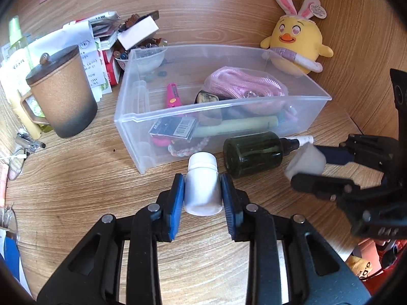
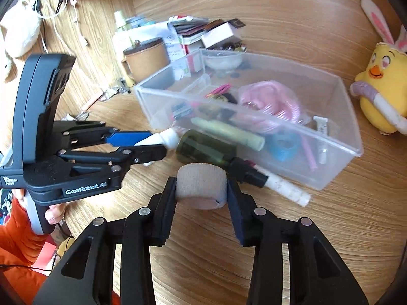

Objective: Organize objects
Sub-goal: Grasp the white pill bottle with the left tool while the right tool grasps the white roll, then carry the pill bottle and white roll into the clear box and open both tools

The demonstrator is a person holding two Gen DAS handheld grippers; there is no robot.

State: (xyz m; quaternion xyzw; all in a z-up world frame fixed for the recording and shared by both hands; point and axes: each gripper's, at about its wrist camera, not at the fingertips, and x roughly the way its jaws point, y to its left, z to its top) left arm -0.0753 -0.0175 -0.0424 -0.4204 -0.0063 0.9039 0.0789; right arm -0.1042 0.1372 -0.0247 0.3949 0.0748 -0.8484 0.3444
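Observation:
My left gripper (image 1: 202, 190) is shut on a small white bottle (image 1: 202, 185), held just in front of the clear plastic bin (image 1: 132, 124). My right gripper (image 2: 201, 190) is shut on a beige bandage roll (image 2: 201, 186); it also shows in the left wrist view (image 1: 305, 162). A dark green spray bottle (image 1: 254, 152) with a white cap lies on the desk between the two grippers, against the bin's front wall; it also shows in the right wrist view (image 2: 208, 150). The bin (image 2: 328, 175) holds a pink cord (image 1: 241, 84), a pale green tube (image 1: 236, 125) and several small items.
A brown lidded mug (image 1: 61, 94) stands left of the bin, with a pile of papers and boxes (image 1: 96, 40) behind it. A yellow chick plush (image 1: 297, 43) sits at the back right against the wooden wall. Glasses (image 1: 17, 160) lie at the left edge.

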